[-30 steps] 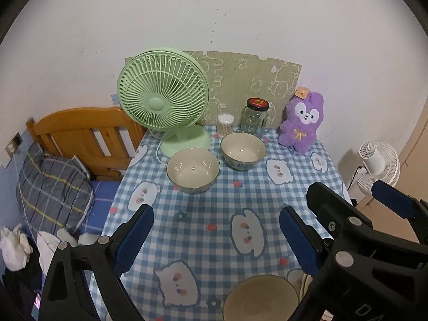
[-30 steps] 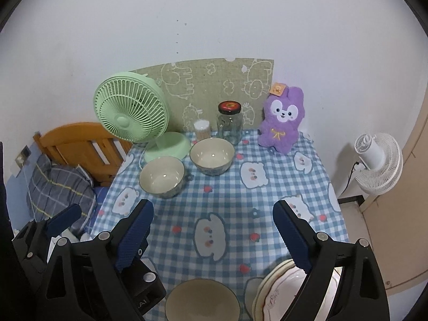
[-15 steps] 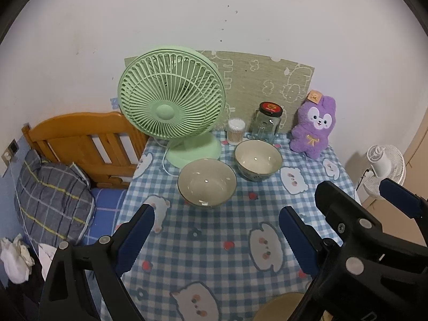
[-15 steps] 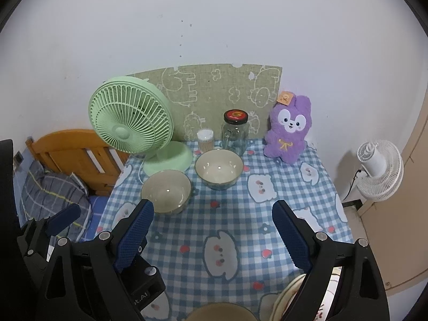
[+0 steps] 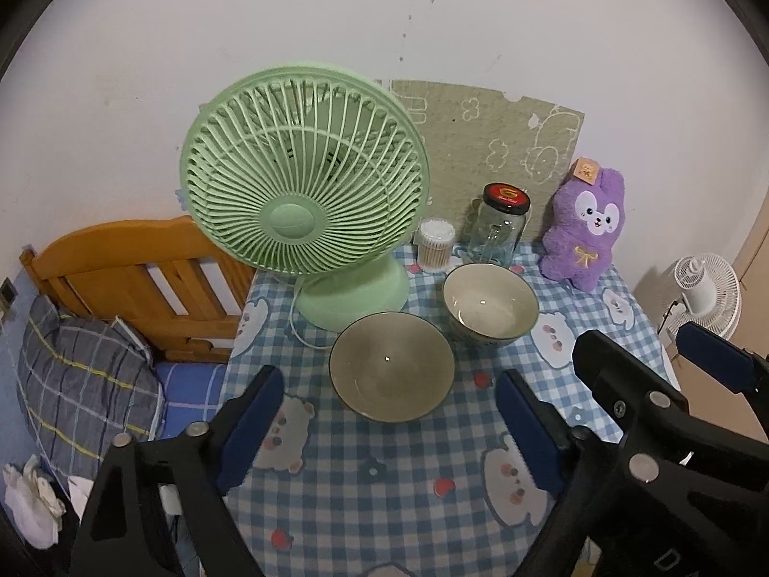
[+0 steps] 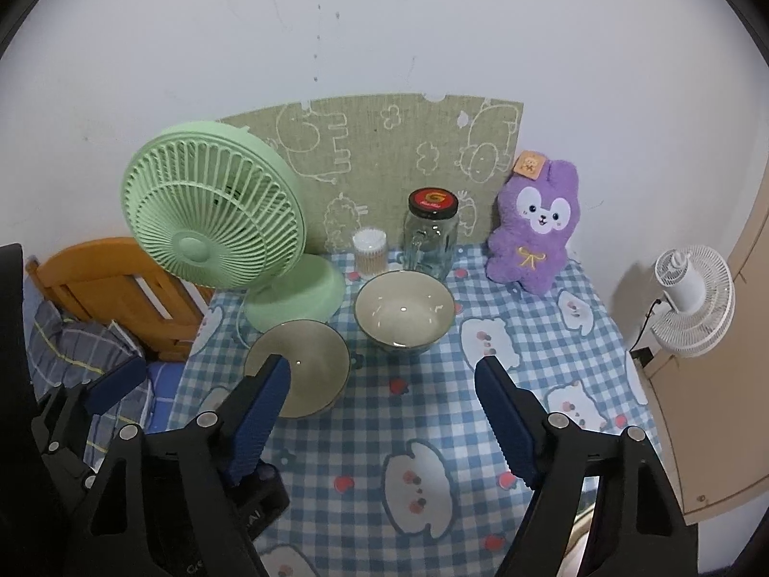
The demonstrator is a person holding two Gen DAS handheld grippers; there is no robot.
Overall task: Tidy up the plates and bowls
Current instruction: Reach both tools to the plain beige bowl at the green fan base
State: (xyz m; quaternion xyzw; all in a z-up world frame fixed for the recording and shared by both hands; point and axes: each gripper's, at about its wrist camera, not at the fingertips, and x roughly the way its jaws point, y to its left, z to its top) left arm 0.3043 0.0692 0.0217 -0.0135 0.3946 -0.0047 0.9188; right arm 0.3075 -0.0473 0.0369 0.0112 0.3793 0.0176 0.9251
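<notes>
While both grippers — left gripper point(image 5: 389, 428), right gripper point(image 6: 382, 420) — gape empty, jar point(image 6: 431, 235) lid logo unreadable.

Both wrist cameras look forward and down along their fingers at the counter point(image 5: 384, 490) from close above, facing the back wall. The left view sits nearer the fan point(image 5: 303, 192); the right view is further right. Both share the two bowls point(image 6: 403, 310) and fan.
</notes>
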